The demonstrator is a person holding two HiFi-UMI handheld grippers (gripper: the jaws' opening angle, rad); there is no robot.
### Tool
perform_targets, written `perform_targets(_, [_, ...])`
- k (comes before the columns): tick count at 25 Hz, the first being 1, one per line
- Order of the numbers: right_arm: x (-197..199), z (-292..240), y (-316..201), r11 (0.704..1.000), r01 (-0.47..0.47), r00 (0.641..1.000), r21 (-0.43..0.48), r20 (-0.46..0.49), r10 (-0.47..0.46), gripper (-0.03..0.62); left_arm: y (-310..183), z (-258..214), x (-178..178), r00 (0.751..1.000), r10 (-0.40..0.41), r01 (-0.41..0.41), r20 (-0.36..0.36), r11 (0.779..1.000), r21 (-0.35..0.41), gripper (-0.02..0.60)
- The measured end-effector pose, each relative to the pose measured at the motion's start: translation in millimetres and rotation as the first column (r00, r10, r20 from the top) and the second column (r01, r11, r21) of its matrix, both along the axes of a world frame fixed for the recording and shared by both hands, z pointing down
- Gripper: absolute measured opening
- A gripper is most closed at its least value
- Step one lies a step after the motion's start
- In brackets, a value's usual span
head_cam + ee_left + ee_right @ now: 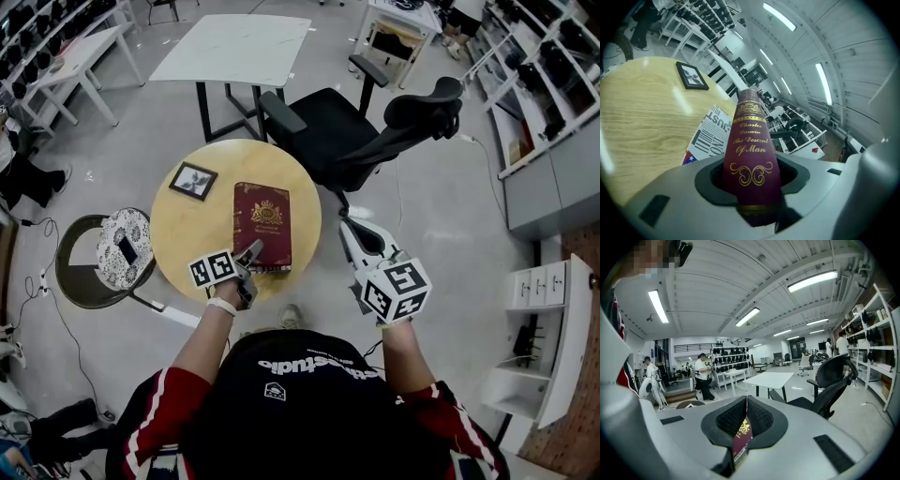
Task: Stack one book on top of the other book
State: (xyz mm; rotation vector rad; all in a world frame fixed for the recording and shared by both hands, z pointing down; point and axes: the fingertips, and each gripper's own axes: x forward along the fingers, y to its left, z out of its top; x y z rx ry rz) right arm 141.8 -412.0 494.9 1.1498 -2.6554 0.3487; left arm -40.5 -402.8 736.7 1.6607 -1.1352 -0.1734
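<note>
A maroon book (pixel 262 220) with gold print lies lengthwise on the round wooden table (pixel 202 234). My left gripper (pixel 251 255) grips its near end. In the left gripper view the jaws are shut on the spine of the maroon book (pixel 750 140), which tilts up from my left gripper (pixel 752 176). Under it lies a second book (pixel 710 136) with a black-and-white printed cover and a flag corner, flat on the table (pixel 642 108). My right gripper (pixel 354 234) hangs off the table to the right; my right gripper (pixel 746 404) has its pads together with a thin maroon card (pixel 740 439) between them.
A small framed picture (pixel 194 180) lies on the table's far left. A black office chair (pixel 375 131) stands just beyond the table at right, a white table (pixel 234 47) behind it. A stool with a patterned cushion (pixel 122 246) stands left of the table.
</note>
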Motion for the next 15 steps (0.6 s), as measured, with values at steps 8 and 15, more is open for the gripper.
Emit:
perform_targets(8, [-0.5, 3.5, -8.5, 1.0, 0.004, 1.0, -0.007, -0.001, -0.004, 0.032, -1.3, 15.4, -5.4, 1.0, -0.003, 0.003, -0.014, 0.999, -0.037, 0.227])
perform_targets(15, [-7.2, 1.9, -11.5, 0.999, 0.03, 1.0, -0.012, 0.005, -0.03, 0.032, -0.9, 22.0, -17.6, 0.973, 0.043, -0.033, 0.227, 0.998, -0.048, 0.318])
